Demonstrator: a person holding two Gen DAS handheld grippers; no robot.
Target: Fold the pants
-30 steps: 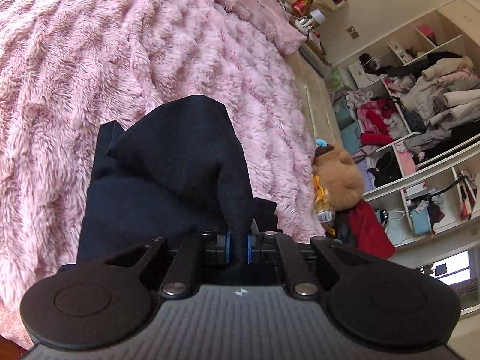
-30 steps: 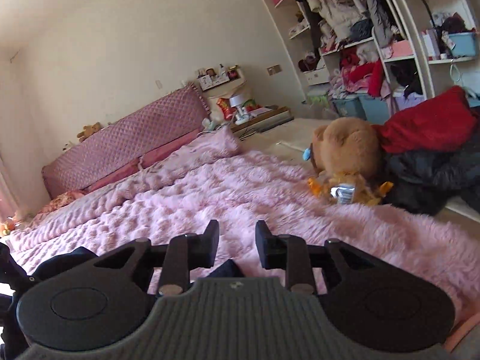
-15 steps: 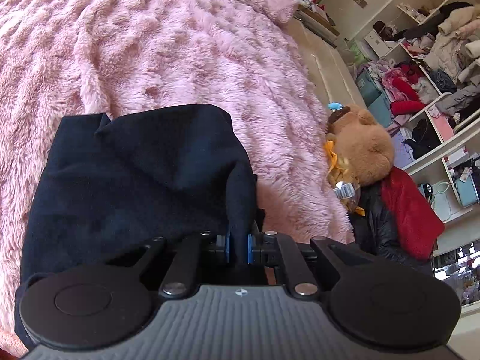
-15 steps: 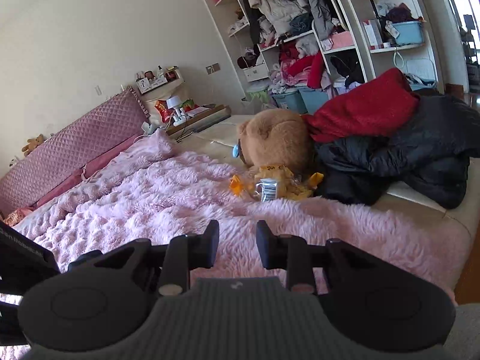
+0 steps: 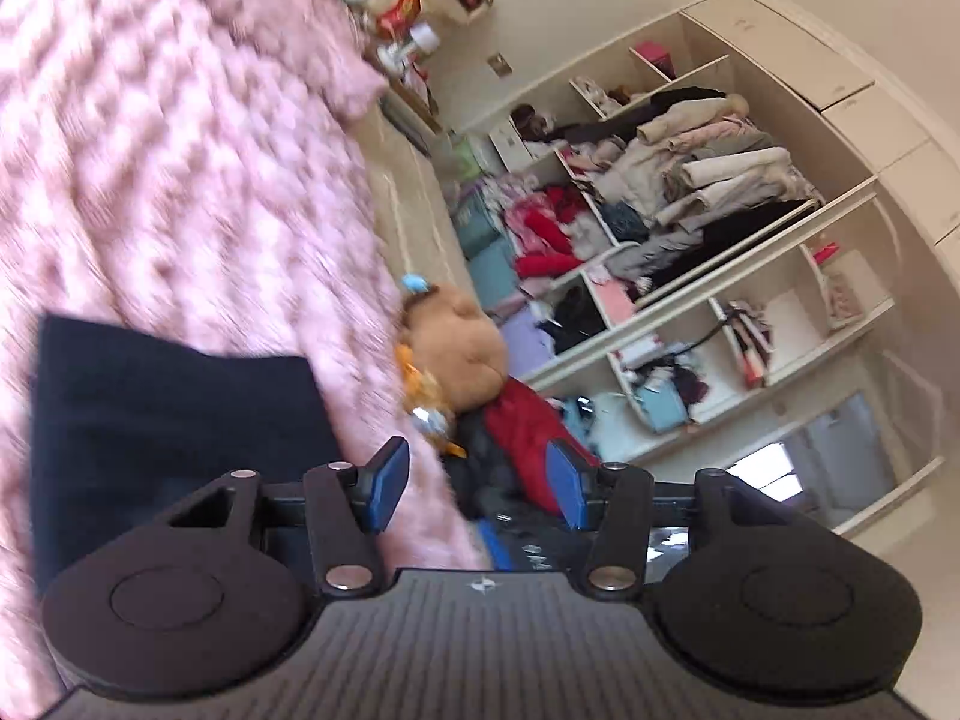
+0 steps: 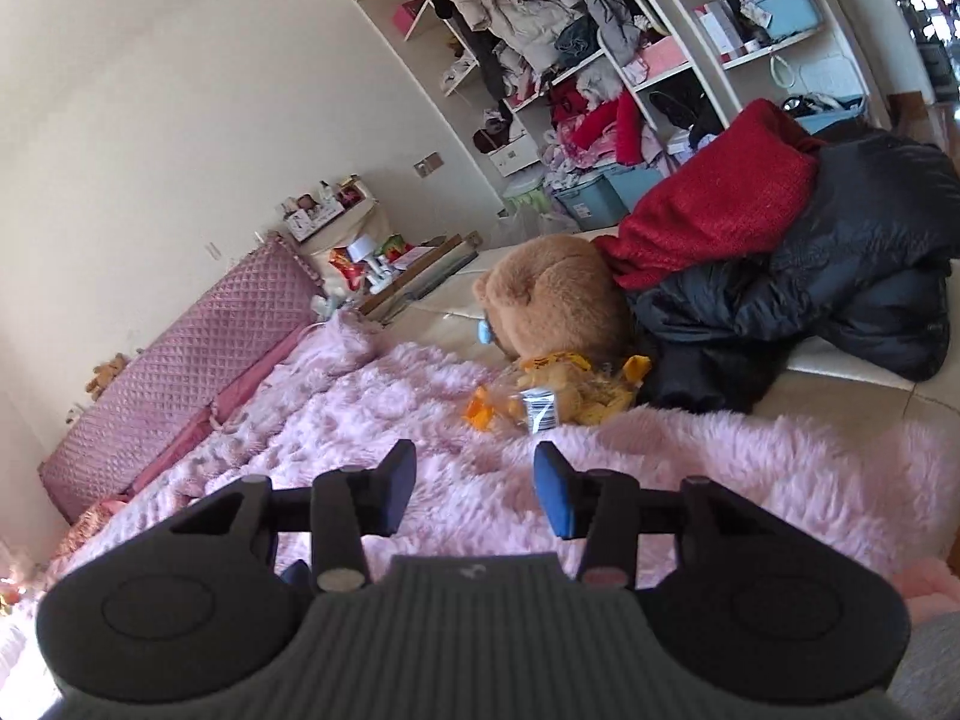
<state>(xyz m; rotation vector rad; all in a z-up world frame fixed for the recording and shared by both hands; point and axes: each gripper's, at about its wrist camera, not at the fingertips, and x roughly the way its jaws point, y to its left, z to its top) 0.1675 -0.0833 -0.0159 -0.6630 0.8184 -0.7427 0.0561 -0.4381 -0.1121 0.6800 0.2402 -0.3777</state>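
Observation:
The dark navy pants (image 5: 162, 414) lie folded flat on the fluffy pink blanket (image 5: 150, 168), at the lower left of the left wrist view. My left gripper (image 5: 477, 489) is open and empty, to the right of the pants over the blanket's edge. My right gripper (image 6: 474, 489) is open and empty above the pink blanket (image 6: 420, 420). Only a small dark blue bit (image 6: 294, 573) shows under the right gripper's body.
A brown teddy bear (image 6: 552, 300) with a yellow packet lies at the bed's edge, beside a red blanket (image 6: 714, 204) and a black jacket (image 6: 840, 282). Open shelves of clothes (image 5: 690, 198) line the wall. A pink padded headboard (image 6: 180, 360) stands at the far left.
My left gripper has let go of the pants and opened wide, swinging right. The pants have dropped flat. My right gripper has opened wider and turned toward the bear.

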